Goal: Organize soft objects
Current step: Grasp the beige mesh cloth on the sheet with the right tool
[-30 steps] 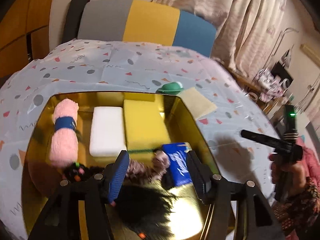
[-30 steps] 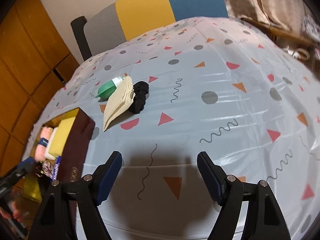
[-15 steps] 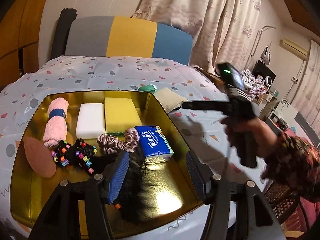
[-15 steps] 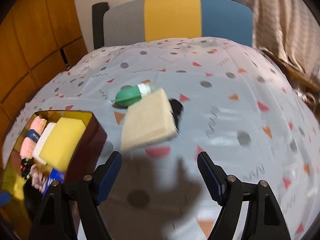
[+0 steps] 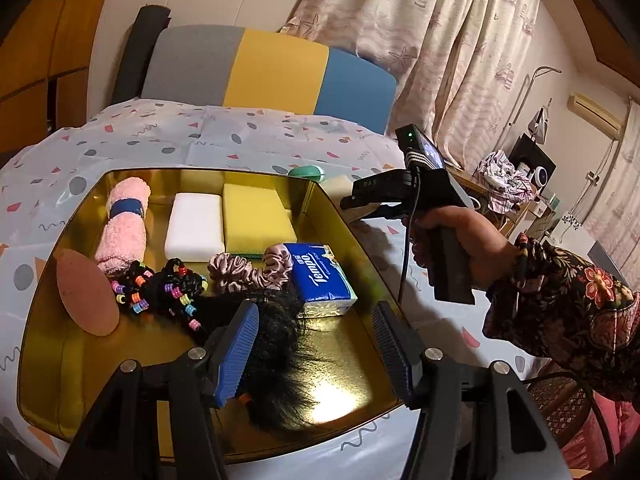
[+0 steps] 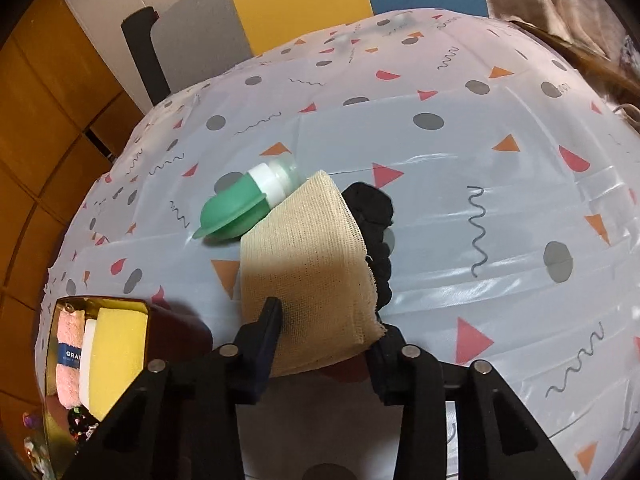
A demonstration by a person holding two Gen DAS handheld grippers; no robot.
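Since a second ago, right gripper (image 6: 322, 340) has reached the gauze (image 6: 308, 276); jaws closing, gauze between them. Its long axis runs toward 12 o'clock, on the table. Left gripper (image 5: 314, 350) hangs open over the tray (image 5: 332, 216), at 9 o'clock from the gauze.

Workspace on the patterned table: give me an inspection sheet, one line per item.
Surface: white plastic tablecloth with coloured shapes.
Job's things: folded beige gauze cloth, black fabric piece beside it; gold tray holds rolled pink towel, white sponge, yellow sponge, pink scrunchie, blue tissue pack, black hairpiece.
Clutter: green squeeze bottle.
Grippers: left gripper open over tray; right gripper jaws closing around gauze.
Cables: black cable on right gripper.
Surroundings: striped chair back, curtains.
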